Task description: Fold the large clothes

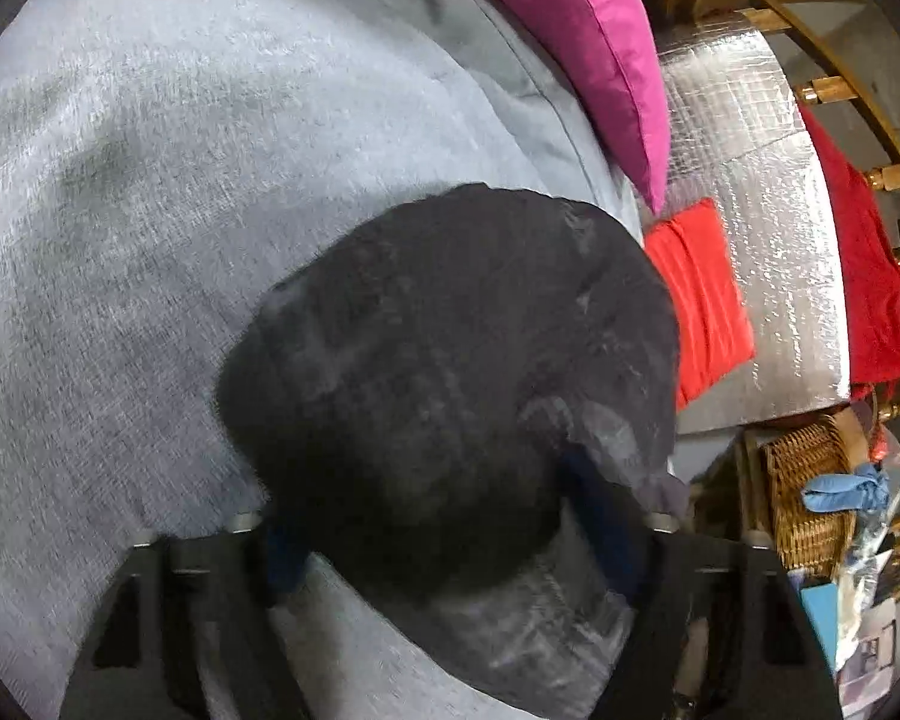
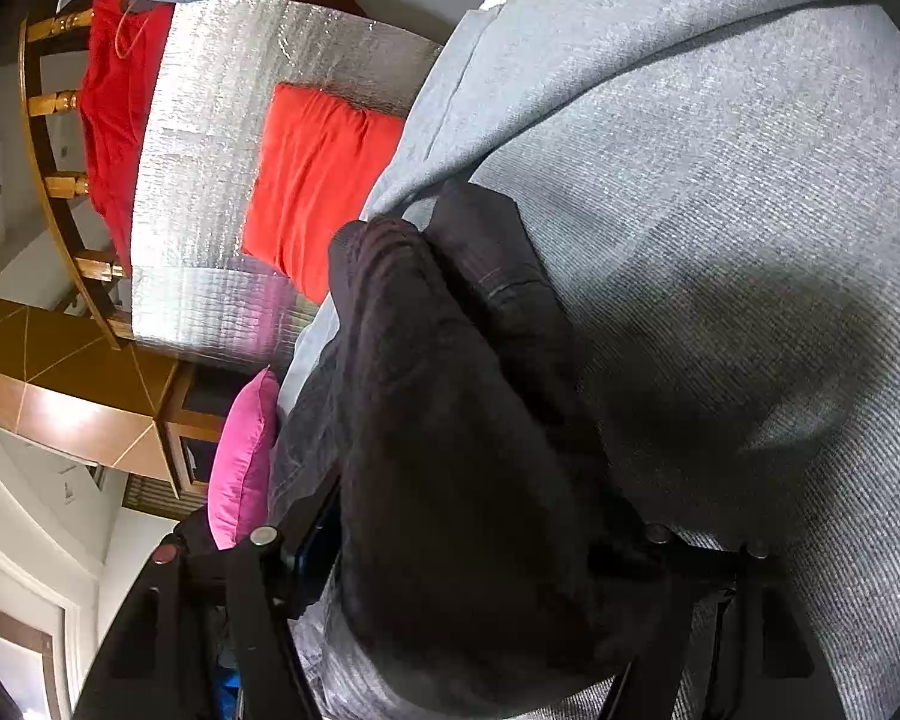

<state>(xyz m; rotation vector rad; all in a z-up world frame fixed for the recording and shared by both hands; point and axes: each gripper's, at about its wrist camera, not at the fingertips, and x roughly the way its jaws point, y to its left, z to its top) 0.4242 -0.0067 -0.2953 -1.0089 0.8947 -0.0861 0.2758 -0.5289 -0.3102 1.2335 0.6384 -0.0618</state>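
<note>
While both claws gripped it, the dark grey folded garment point(image 1: 450, 360) lay lengthwise ahead between left claw point(image 1: 450, 516) and right claw point(image 2: 468, 546), each clamped on bunched cloth.

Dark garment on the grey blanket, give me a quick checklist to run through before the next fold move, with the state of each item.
1. Dark garment lies on the grey blanket: ok.
2. Cloth sits between the left gripper jaws: ok; whether the pads press on it: cannot tell.
3. Cloth sits between the right gripper jaws: ok; firm grip: cannot tell.
4. Garment flat and smooth: not ok, it is bunched with ridges in the right wrist view.
5. Orange-red cushion and pink pillow lie off the garment: ok, though both are close to its edge.
6. Bare blanket beyond the garment to fold onto: ok.
</note>
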